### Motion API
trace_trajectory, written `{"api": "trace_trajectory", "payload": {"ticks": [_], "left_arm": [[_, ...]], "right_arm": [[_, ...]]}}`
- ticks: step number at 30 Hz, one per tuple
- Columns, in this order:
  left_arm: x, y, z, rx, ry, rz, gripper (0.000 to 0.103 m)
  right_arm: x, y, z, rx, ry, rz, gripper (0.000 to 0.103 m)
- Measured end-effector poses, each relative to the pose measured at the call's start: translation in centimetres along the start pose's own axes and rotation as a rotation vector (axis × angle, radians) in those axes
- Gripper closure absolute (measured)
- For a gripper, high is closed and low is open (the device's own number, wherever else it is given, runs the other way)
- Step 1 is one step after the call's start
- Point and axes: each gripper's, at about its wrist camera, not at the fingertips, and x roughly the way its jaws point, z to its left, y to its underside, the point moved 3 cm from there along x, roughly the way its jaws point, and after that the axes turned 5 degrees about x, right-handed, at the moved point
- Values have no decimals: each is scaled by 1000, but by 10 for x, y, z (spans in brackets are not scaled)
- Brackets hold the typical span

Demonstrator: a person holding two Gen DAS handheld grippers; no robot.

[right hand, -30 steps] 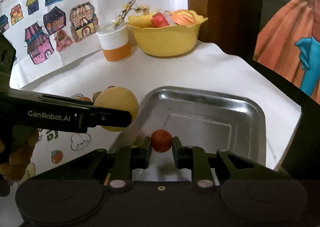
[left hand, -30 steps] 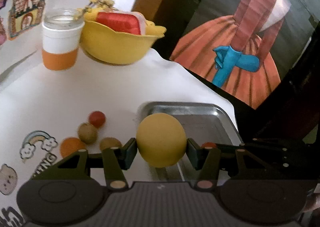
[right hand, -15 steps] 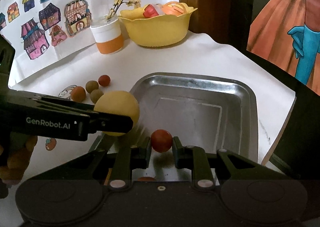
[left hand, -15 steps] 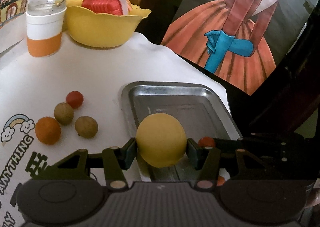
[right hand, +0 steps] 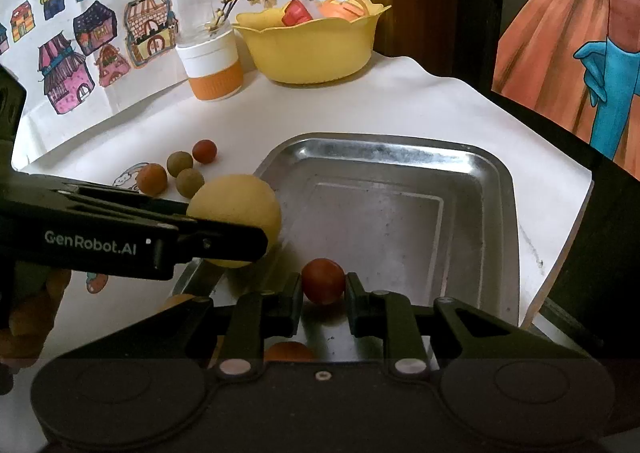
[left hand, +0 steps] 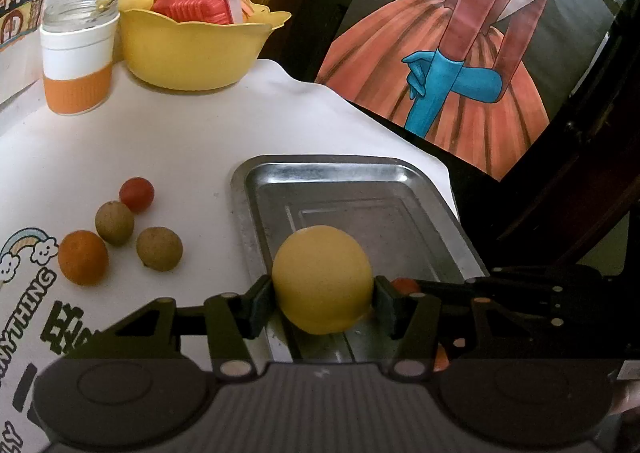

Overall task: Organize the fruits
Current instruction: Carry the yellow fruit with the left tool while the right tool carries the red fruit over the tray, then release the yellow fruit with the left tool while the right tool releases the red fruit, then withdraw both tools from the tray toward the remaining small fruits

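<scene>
Step in hand: both tools carry fruit over the near end of the metal tray, apparently to set it down there.
Left tool: clenched on the large yellow fruit, a pad on each side, held above the tray's near left edge.
Right tool: clenched on a small red tomato, just over the tray floor near the front rim.
Already in tray: an orange fruit shows partly under the right tool; the rest is hidden.
Waiting on the tabletop: a red tomato, two brown-green fruits and an orange, clustered left of the tray.
Doing it well: lower each fruit until it rests on the tray floor before releasing, since round fruit will likely roll on bare metal.
Spacing: place the yellow fruit clear of the tomato and the hidden orange fruit, and part the jaws slowly.
Risk: the two tools sit close together; releasing one at a time should avoid a bump.
</scene>
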Motion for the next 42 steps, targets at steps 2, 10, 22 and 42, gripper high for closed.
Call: {"api": "trace_trajectory", "payload": {"ticks": [2,10,22,42], "left_arm": [[0,0,0,3,-3,1,45],[0,1,-2,13,-15,4,45],[-3,0,-3,16,-1,4,41],[-65,-10,12,7,-93,-124,1]], "right_arm": [[0,0,0,0,0,0,79],[3,2,1,1,0,5,78],[-2,2,3,-9,5,-12,70],[-67,-5,39,-77,37,-99,1]]}}
